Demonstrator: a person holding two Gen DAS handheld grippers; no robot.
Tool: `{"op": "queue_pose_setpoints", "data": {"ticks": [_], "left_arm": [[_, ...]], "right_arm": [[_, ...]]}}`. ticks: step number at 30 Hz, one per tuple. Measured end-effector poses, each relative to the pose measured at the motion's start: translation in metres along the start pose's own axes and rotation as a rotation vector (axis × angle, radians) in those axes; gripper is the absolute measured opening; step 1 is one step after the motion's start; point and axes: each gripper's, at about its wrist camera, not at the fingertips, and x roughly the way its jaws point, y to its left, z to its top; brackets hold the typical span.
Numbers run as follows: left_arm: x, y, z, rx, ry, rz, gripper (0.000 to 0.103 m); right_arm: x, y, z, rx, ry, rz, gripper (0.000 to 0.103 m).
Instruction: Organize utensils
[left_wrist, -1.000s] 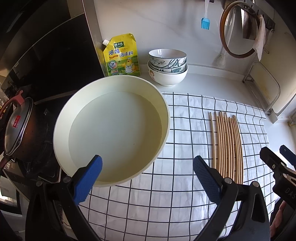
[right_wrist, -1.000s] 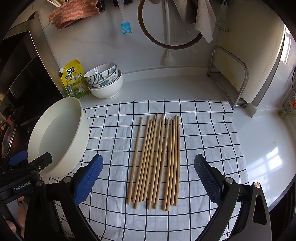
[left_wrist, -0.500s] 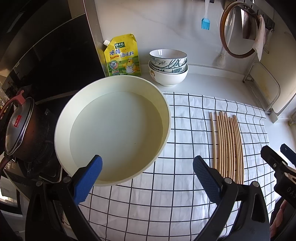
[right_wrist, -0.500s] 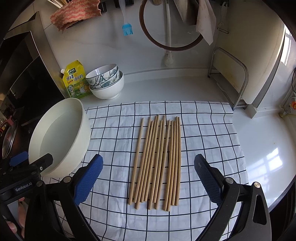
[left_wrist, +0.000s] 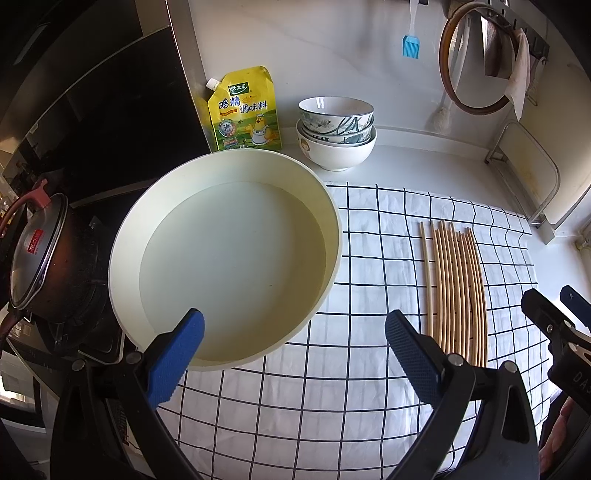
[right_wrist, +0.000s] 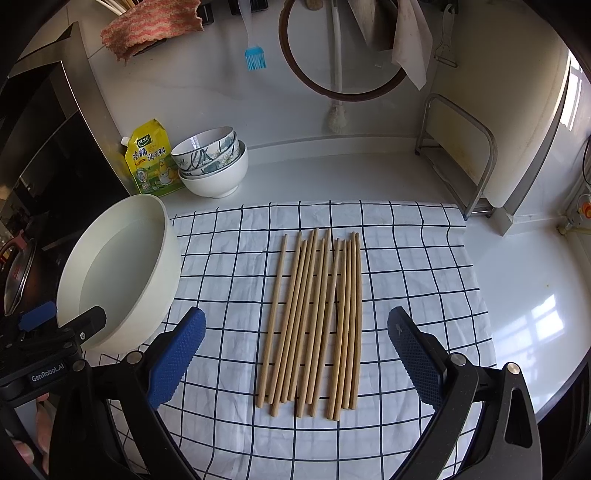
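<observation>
Both blue-padded grippers, left (left_wrist: 293, 354) and right (right_wrist: 295, 354), hang wide open and empty, so grabbing that loose row of thin wooden chopsticks (right_wrist: 314, 321) on the checked cloth (right_wrist: 406, 258) could easily scatter them.

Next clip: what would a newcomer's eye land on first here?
Probably the wooden chopsticks, lying side by side mid-way across the checked cloth, framed by the open right gripper. Next, the big cream basin holding clear water at the cloth's left edge, ahead of the open left gripper.
</observation>
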Motion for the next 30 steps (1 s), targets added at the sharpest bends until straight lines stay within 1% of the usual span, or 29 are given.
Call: {"op": "queue_pose_setpoints", "data": {"ticks": [22,26,30], "left_arm": [[0.004,-0.006,-0.001,0.005,0.007,0.01,0.097],[0.009,-0.017,-0.001,0.018,0.017,0.003,0.097],[0.016,-0.037,-0.001,0.053,0.025,-0.037,0.097]], "right_arm": [[0.002,0.0,-0.002,0.003,0.004,0.005,0.094],[0.006,-0.013,-0.004,0.018,0.014,0.01,0.094],[0.014,-0.033,-0.01,0.037,0.034,0.026,0.094]]}}
